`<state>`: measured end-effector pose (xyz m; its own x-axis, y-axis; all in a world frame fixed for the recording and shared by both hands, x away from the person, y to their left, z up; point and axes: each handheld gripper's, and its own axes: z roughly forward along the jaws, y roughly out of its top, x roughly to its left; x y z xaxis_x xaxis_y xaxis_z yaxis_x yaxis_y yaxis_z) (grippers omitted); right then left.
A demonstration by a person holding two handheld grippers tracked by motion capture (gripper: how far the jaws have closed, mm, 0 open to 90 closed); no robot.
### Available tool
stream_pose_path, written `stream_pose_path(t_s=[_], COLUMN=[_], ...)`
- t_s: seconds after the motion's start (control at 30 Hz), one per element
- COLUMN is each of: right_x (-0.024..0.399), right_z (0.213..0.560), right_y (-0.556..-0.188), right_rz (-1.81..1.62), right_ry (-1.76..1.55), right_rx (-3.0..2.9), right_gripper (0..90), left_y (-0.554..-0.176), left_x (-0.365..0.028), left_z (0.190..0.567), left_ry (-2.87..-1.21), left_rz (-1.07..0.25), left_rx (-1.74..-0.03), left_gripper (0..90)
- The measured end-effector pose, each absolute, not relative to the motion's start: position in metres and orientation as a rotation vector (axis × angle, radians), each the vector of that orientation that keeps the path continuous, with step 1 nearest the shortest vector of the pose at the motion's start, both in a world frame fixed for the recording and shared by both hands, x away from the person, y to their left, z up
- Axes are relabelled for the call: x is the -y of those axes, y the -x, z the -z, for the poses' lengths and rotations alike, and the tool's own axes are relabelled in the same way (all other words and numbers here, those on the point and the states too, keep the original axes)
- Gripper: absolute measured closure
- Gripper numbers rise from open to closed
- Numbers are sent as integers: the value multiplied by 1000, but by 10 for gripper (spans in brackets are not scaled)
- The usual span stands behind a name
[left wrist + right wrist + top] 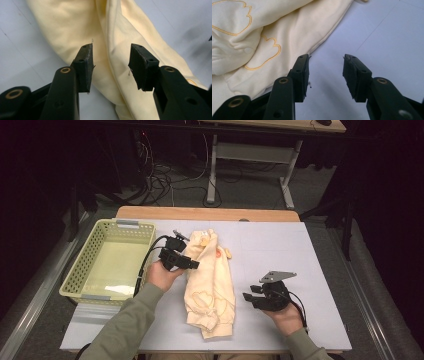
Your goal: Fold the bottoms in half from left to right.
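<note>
On the table [280,245] a folded garment [210,285] is laid lengthwise near the middle, running from the far side toward the near edge. A basket [107,260] is set on the table's left end, well apart from the garment. Between basket and garment the left gripper [186,263] is held, just beside the garment's left edge, with cloth seen under its 2 jaws. The right gripper [248,296] is held to the right of the garment's near end, apart from it, over bare table.
</note>
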<state>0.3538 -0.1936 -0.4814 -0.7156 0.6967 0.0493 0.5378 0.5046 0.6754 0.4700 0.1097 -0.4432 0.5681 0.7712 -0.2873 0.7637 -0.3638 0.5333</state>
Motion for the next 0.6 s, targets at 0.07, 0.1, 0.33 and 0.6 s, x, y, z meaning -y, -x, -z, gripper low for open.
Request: stream_pose_path(t_s=[0.07, 0.1, 0.33, 0.6], right_x=[199, 201, 212, 213], right_z=[481, 481, 480, 480], right_y=[-352, -351, -348, -345], right_rz=[-1019, -1018, -1031, -1043], right_ry=[-1069, -1074, -1089, -1090], right_rx=[-2505, -2502, -2481, -2473], right_gripper=[561, 560, 552, 552], left_y=[-466, -464, -452, -436], left_x=[-109, -110, -109, -109], left_z=[442, 442, 450, 462], left_ry=[-2189, -2183, -2198, -2199], left_rz=[-12, -6, 42, 85], left_rx=[-1203, -1200, -1188, -1171], left_gripper=[508, 508, 581, 815])
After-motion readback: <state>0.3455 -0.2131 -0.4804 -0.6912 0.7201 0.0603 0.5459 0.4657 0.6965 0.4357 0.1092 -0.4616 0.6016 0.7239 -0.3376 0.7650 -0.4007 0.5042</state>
